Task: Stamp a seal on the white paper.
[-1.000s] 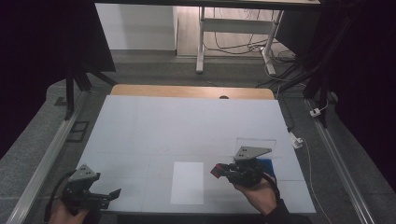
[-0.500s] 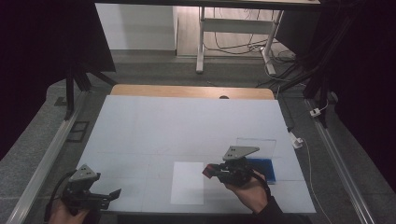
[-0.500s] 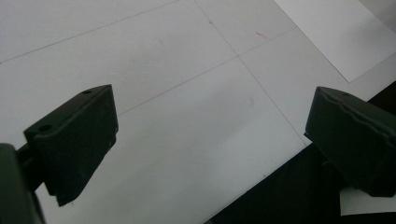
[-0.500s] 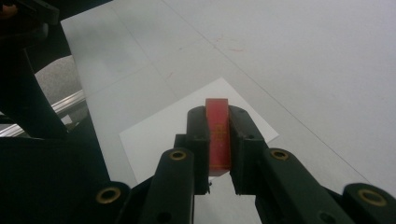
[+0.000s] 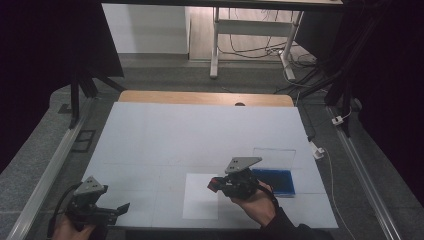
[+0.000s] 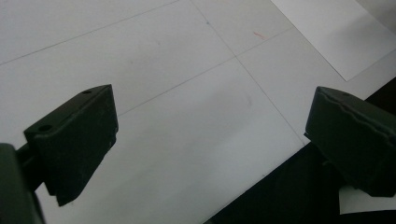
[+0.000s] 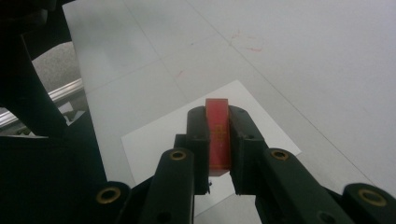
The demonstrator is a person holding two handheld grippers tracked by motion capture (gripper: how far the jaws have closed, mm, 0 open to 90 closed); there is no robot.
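Observation:
My right gripper point(image 5: 214, 184) is shut on a small flat red block point(image 5: 213, 183), which sits upright between the pads point(image 7: 217, 135). It hovers just over the right edge of a white sheet of paper point(image 5: 200, 197) near the table's front, and the same sheet point(image 7: 163, 135) lies below the jaws in the right gripper view. Just right of that hand is a shallow blue box point(image 5: 275, 181) with its clear lid point(image 5: 274, 157) standing open behind it. My left gripper point(image 5: 121, 206) rests at the front left corner, jaws wide apart point(image 6: 210, 121) over bare table with nothing between them.
The white tabletop point(image 5: 200, 132) has a wooden strip point(image 5: 200, 97) along its far edge. Metal rails run down both sides of the table. A white cable and plug point(image 5: 316, 149) lie off the right edge. The paper's corner point(image 6: 341, 37) shows at the upper right of the left gripper view.
My right gripper has carried the red block leftward, from beside the blue box to the paper's right edge. The left gripper has stayed put.

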